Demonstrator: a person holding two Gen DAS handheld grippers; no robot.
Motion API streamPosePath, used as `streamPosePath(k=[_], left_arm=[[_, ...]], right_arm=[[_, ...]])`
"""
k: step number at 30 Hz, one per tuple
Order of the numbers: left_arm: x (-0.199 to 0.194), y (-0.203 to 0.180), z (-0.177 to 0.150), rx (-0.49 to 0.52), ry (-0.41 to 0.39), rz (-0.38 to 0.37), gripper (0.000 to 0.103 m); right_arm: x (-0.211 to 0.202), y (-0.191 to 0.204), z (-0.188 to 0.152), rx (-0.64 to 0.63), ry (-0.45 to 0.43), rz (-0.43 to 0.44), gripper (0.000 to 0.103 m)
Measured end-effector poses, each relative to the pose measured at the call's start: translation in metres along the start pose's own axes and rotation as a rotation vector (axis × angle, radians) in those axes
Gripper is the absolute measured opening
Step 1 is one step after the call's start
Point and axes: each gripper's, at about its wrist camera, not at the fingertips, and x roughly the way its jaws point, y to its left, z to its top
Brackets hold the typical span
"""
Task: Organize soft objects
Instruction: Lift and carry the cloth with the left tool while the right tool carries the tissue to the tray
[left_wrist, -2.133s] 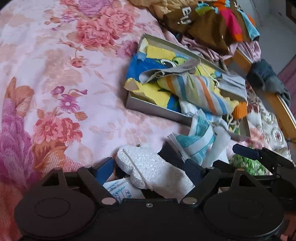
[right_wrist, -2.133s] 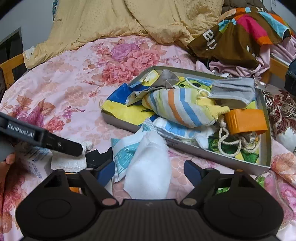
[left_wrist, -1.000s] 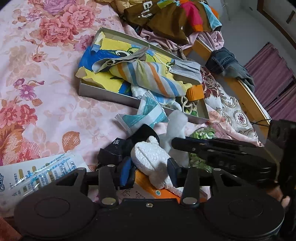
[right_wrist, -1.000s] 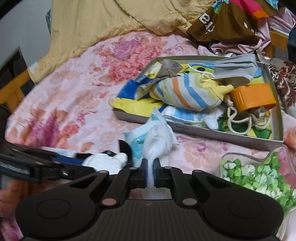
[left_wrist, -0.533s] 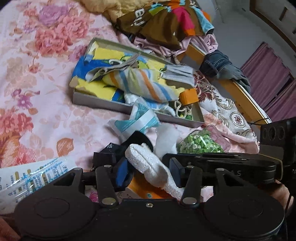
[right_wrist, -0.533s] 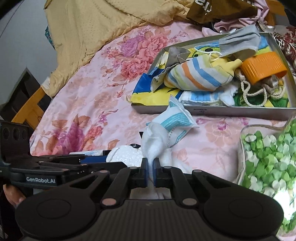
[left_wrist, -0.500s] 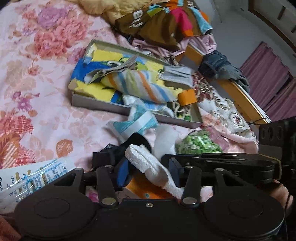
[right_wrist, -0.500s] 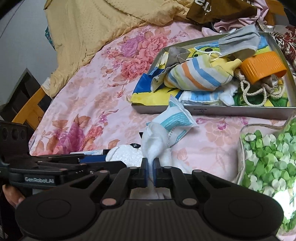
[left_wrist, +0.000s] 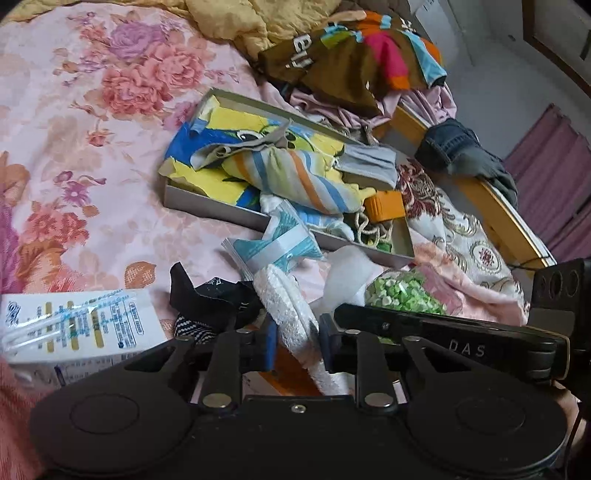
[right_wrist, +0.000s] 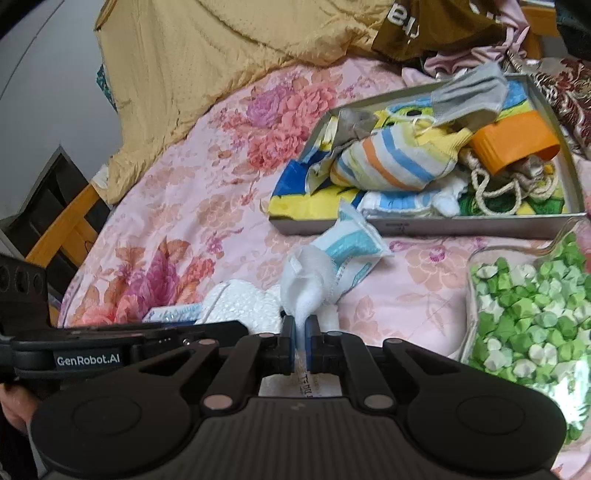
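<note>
A: What's hard to make out here?

B: The lower end of the white textured pad (left_wrist: 291, 317) is hidden behind the left gripper (left_wrist: 295, 345). Its fingers are closing, pad between them, apparently touching. An orange packet (left_wrist: 291, 369) beneath is mostly covered.

A: And the right gripper (right_wrist: 301, 345)?

B: Fingers clenched on a white fluffy cloth (right_wrist: 304, 291), held just above the floral bed (right_wrist: 177, 206). Printing under it is unreadable.

A: What's around?

B: A grey tray (right_wrist: 461, 225) of striped and yellow fabrics beyond, a striped pouch (right_wrist: 349, 247) leaning at its front wall, and a clear bag of green paper stars (right_wrist: 532, 310), cut off at the frame edge. Black cloth (left_wrist: 210, 299) and a white packet (left_wrist: 81, 325) lie left of the pad.
</note>
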Motion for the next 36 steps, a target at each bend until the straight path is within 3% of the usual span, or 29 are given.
streamPosePath(k=[4,13,20,29,36], left_arm=[[-0.016,-0.016,0.001,0.044,-0.068,0.036,0.014],[-0.043,-0.030,0.012,0.026,-0.230,0.050,0.014],[-0.038,-0.040,0.066,0.054,-0.317,0.118,0.014],[0.041,-0.049,0.168,0.134,-0.341,0.168,0.014],[0.116,-0.054,0.202,0.261,-0.271,0.289,0.014]], right_arm=[[-0.021,0.001,0.006,0.006,-0.073,0.007,0.006],[-0.067,0.002,0.021,-0.035,-0.256,0.023,0.006],[-0.064,0.000,0.059,-0.119,-0.360,0.002,0.006],[-0.016,-0.045,0.145,-0.065,-0.437,-0.048,0.006],[0.024,-0.082,0.169,0.004,-0.404,-0.118,0.006]])
